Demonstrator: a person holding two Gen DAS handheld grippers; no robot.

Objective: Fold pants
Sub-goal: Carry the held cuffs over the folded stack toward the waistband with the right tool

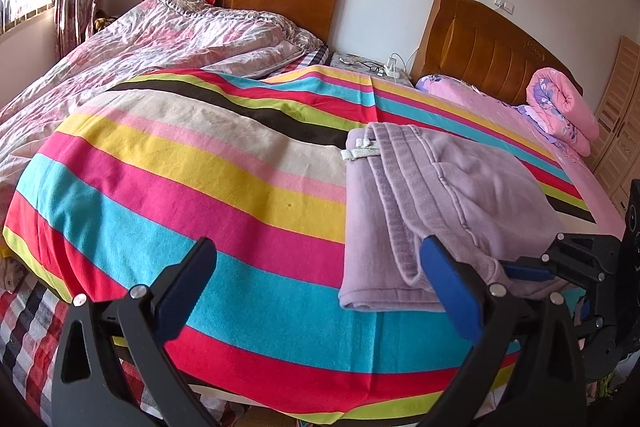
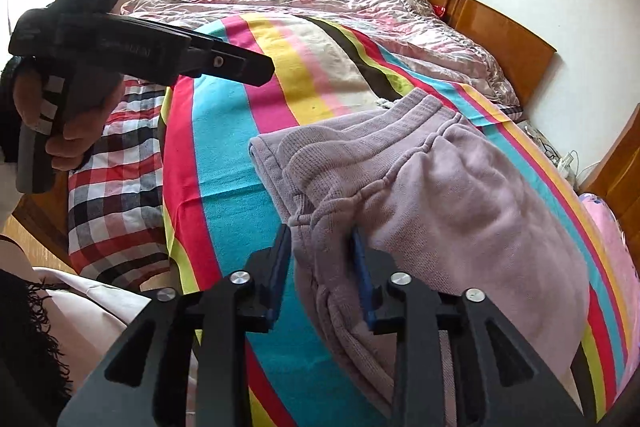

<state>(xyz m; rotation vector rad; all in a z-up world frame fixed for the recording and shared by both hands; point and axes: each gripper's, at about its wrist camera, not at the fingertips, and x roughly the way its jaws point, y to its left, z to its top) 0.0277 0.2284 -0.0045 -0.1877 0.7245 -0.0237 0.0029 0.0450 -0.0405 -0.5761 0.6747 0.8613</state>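
Lilac pants (image 2: 432, 187) folded — right gripper (image 2: 322, 255) seemingly gripping them.

The pants' (image 2: 460, 195) lower end is running out of the right wrist frame's bottom edge. The right hand-held gripper's (image 2: 322, 255) far pad is disappearing behind a fold, so its contact is staying unclear.
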